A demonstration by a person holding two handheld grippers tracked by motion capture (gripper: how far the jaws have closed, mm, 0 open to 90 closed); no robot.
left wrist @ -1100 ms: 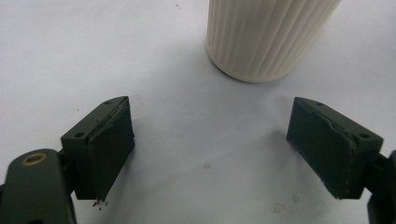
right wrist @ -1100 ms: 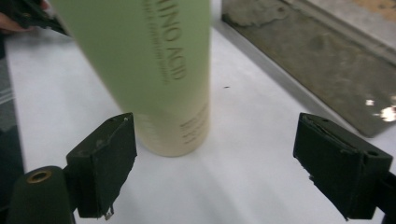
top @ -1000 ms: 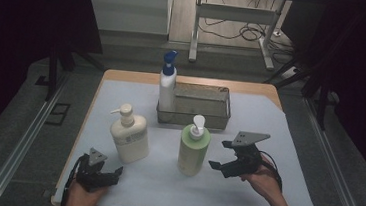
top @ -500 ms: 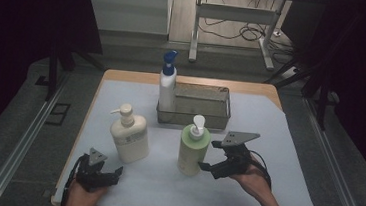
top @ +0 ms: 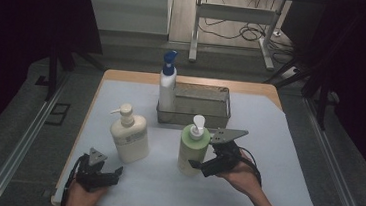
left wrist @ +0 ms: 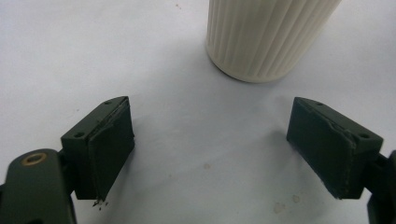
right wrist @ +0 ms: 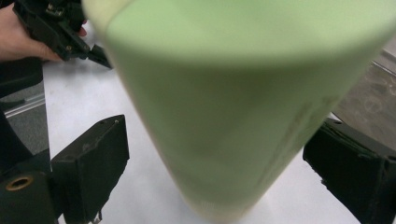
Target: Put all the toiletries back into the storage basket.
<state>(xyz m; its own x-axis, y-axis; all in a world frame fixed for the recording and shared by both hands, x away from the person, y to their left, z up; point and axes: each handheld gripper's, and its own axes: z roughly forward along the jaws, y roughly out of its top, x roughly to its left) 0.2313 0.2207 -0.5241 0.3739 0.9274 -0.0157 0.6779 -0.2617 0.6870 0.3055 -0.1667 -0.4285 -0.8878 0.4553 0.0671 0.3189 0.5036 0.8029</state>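
While the right gripper's (right wrist: 212,163) jaws stood open astride the tall pale-green pump bottle (right wrist: 233,102), not yet pinching it, a skewed closure risked tipping it on the white table sheet (top: 263,190); left gripper (left wrist: 212,154) idled open near the cream ribbed bottle (left wrist: 266,37).

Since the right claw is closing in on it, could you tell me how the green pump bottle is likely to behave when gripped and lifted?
The green pump bottle is tall and narrow-based, so a sideways nudge could tip it. Its smooth round wall may slip or twist between the right claw's flat pads. It looks like plastic, so probably unbreakable; its weight is not evident.
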